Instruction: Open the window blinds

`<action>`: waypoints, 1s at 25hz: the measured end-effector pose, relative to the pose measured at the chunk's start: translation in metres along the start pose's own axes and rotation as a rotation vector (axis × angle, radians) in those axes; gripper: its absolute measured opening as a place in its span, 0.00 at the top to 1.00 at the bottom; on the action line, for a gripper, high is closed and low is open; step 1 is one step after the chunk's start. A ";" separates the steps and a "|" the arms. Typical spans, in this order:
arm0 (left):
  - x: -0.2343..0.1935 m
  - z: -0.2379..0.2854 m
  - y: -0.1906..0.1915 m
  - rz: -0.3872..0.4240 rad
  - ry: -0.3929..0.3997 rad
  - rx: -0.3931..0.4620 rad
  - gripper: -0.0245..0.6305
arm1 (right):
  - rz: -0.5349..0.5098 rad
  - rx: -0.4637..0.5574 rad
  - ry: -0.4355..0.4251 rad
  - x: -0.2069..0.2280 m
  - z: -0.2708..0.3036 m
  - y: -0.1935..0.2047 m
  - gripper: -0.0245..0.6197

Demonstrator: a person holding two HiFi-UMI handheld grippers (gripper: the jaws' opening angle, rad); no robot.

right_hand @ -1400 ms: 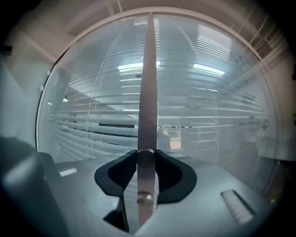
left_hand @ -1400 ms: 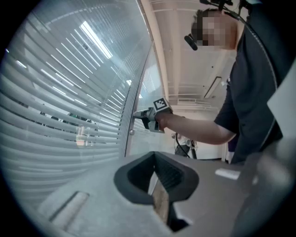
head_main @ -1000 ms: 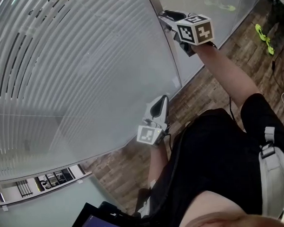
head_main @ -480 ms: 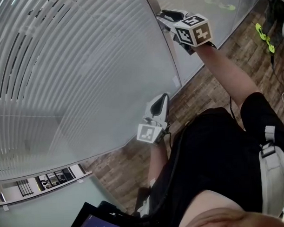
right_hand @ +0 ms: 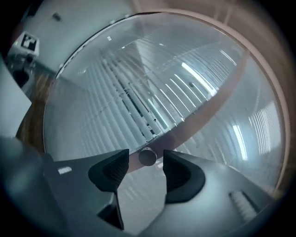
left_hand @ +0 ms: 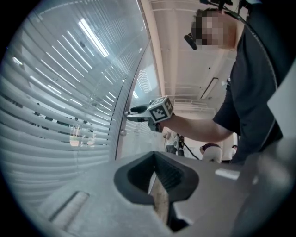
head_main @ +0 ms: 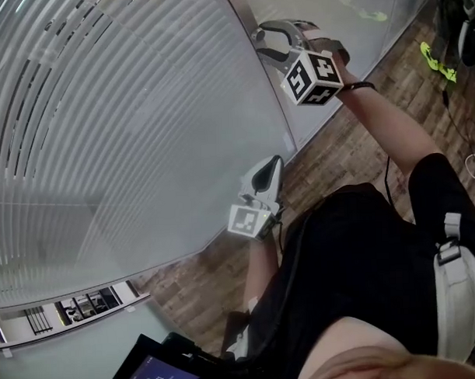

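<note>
white slatted window blinds behind glass, slats only partly tilted | small round metal knob on frame, just turned and released | right gripper rolled over, jaws opening around untouched knob; regrip likely needed | left gripper jaws pressed together, empty

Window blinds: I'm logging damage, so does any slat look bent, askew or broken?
Nothing looks broken. The slats run evenly behind the glass. Only a strip near the left shows darker gaps, seemingly tilted more open.
</note>
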State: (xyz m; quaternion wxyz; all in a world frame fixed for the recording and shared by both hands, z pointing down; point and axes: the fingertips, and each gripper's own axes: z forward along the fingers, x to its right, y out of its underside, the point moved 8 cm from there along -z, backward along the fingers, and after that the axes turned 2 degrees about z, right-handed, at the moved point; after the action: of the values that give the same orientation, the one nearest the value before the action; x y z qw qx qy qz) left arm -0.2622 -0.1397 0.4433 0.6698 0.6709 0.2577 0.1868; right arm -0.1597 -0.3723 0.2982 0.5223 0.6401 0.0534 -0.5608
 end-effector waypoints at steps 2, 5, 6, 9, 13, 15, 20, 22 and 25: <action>0.003 0.006 0.001 -0.001 0.002 0.004 0.96 | -0.147 -0.006 0.013 -0.004 0.000 -0.002 0.63; 0.009 0.014 0.002 0.001 -0.001 0.007 0.96 | -0.306 -0.023 0.020 -0.009 0.002 0.004 0.66; 0.010 0.016 0.002 0.002 -0.004 0.009 0.96 | -0.342 -0.027 0.021 -0.010 0.004 0.005 0.66; 0.014 0.022 0.002 0.004 -0.015 0.016 0.96 | -0.424 -0.031 0.013 -0.012 0.008 0.004 0.65; 0.021 0.027 -0.002 0.011 -0.036 0.027 0.96 | -0.494 -0.036 0.012 -0.010 0.012 0.005 0.72; 0.024 0.029 -0.002 0.014 -0.048 0.026 0.96 | -0.502 -0.032 0.016 -0.009 0.012 0.005 0.75; 0.025 0.034 -0.002 0.017 -0.069 0.020 0.96 | -0.466 -0.015 0.014 -0.009 0.015 0.005 0.76; 0.026 0.036 -0.002 0.019 -0.075 0.021 0.96 | -0.418 -0.007 0.007 -0.008 0.017 0.004 0.76; 0.028 0.038 0.000 0.022 -0.080 0.017 0.96 | -0.258 0.010 -0.007 -0.008 0.018 0.005 0.76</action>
State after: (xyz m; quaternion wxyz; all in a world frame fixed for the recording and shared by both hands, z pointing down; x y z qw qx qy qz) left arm -0.2173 -0.1534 0.4393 0.6717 0.6863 0.2251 0.1649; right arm -0.1714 -0.3834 0.3103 0.4429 0.6284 0.1308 -0.6260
